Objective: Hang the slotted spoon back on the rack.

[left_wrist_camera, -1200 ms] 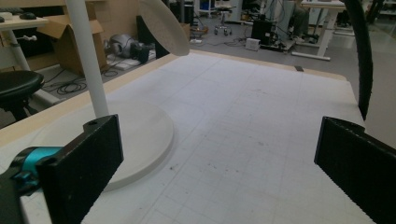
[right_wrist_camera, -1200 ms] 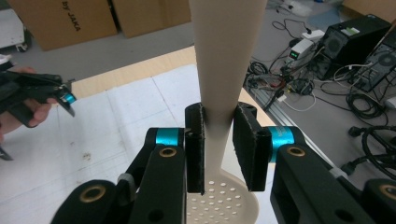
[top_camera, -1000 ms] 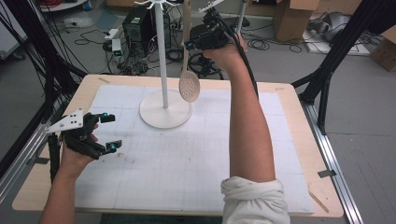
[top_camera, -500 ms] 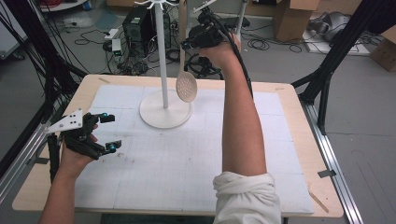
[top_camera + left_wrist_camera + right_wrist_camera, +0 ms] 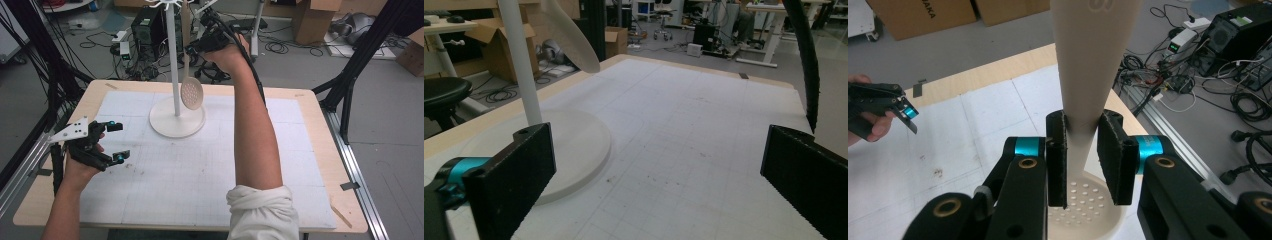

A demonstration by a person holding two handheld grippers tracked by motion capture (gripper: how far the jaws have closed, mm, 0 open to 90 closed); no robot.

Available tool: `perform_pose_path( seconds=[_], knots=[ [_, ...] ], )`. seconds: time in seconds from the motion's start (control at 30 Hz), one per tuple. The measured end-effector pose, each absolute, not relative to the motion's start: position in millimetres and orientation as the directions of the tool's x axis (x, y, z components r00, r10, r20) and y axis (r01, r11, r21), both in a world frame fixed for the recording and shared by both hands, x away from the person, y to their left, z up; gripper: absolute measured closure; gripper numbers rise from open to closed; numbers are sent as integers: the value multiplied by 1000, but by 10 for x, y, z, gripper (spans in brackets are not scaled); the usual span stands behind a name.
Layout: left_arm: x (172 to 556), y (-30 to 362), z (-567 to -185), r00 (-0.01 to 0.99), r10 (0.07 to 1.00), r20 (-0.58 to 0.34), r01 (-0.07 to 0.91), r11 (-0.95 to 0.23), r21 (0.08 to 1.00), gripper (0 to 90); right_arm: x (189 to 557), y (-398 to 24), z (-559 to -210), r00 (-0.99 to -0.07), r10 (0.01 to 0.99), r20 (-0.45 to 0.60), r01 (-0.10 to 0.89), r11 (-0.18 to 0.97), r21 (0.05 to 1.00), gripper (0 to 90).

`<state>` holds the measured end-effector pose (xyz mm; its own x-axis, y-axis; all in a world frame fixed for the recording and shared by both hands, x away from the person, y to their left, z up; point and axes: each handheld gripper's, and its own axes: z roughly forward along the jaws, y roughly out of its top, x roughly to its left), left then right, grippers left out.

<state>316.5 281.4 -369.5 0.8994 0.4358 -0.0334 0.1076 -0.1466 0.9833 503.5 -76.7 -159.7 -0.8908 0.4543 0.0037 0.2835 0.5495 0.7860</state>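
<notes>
Hanging upright, cream slotted spoon [image 5: 191, 93], round perforated bowl lowest, tapered handle clenched by right claw [image 5: 1082, 150].

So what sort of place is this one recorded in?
Most likely a lab or workshop set up for recording. A wooden table with a gridded mat stands inside a black metal frame, with a computer tower, loose cables and cardboard boxes on the floor behind.

High view overhead facing forward, two tool cameras close along jaws, all sharing white stand [image 5: 177, 118] [image 5: 574, 145].
</notes>
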Motion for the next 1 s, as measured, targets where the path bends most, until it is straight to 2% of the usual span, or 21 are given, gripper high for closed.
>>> perform_pose_path(
  seconds=[0.9, 1.0],
  knots=[
    [3167, 2828, -3693, 900, 435, -30, 104, -148, 983, 17, 5091, -689, -1636, -850, 526, 5, 353, 564, 746, 743],
    [3164, 2829, -3692, 899, 436, -31, 105, -145, 984, 17, 5088, -684, -1644, -844, 537, 4, 359, 559, 747, 718]
  ],
)
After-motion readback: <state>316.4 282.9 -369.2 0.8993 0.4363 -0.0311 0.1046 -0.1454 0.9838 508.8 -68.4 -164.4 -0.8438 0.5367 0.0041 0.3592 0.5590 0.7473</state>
